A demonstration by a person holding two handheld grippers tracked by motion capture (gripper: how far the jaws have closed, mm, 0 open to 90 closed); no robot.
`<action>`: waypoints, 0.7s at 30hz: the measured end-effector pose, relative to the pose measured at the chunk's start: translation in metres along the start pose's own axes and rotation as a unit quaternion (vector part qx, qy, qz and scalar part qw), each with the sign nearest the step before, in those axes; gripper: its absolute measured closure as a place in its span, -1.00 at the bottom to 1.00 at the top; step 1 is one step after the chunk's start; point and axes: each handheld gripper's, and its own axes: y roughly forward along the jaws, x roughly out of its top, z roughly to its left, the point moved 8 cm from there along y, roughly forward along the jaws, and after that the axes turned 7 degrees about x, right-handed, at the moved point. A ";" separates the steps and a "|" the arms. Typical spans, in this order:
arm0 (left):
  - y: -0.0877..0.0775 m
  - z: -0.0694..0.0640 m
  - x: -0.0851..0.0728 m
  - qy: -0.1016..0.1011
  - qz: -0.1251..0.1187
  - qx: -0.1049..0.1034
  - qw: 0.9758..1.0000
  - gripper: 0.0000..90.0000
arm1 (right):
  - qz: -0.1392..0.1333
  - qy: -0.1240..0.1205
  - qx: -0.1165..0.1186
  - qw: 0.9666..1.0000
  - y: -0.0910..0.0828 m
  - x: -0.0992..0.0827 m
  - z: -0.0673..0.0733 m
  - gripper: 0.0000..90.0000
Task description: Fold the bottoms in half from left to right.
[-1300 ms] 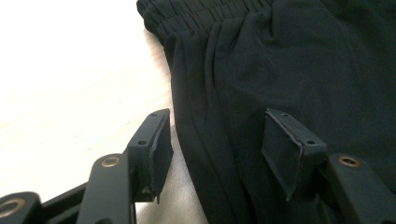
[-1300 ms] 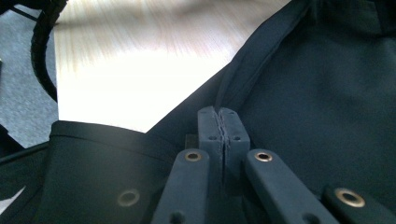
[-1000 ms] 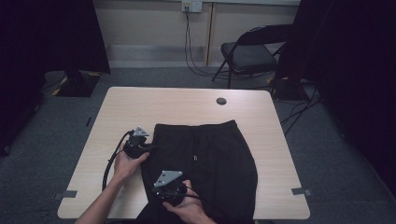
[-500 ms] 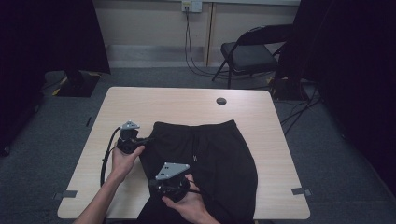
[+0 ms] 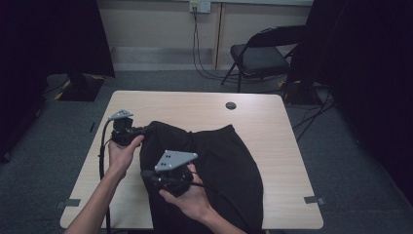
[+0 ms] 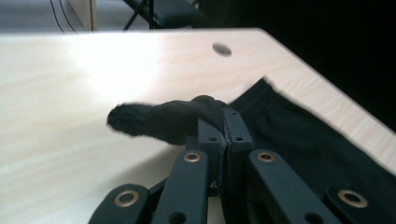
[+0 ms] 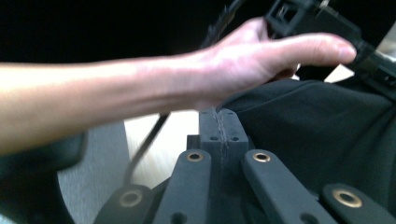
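Note:
A black garment [image 5: 219, 161] lies spread on the light wooden table [image 5: 282, 122]. My left gripper [image 5: 145, 129] is at the garment's far left corner. In the left gripper view it [image 6: 219, 116] is shut on a bunched fold of the cloth [image 6: 154, 119], held a little above the tabletop. My right gripper [image 5: 145, 174] is at the garment's left edge, nearer the person. Its jaws [image 7: 219, 116] are pressed together with a thin line of cloth between them, and the garment [image 7: 317, 130] spreads to their right. The left hand [image 7: 261, 51] and its gripper [image 7: 322, 18] reach across above.
A small dark round hole [image 5: 231, 105] sits near the table's far edge. Beyond the table stands a folding chair [image 5: 263, 53], with cables on the floor and black curtains at both sides. Bare tabletop lies left of and beyond the garment.
My left gripper has moved farther away and to the left, drawing the garment's corner out with it. My right gripper has shifted slightly away from the person along the left edge.

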 end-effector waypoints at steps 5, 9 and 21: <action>-0.025 -0.001 0.038 0.005 -0.029 0.006 1.000 0.97 | -0.038 -0.019 0.003 0.999 -0.009 0.047 0.004 1.00; -0.041 -0.013 0.066 0.028 -0.060 0.011 0.998 0.97 | -0.073 -0.048 -0.010 0.996 -0.028 0.085 0.009 1.00; 0.042 -0.038 0.002 0.024 0.006 0.006 1.000 0.96 | -0.050 0.005 -0.080 0.995 -0.082 -0.001 -0.042 1.00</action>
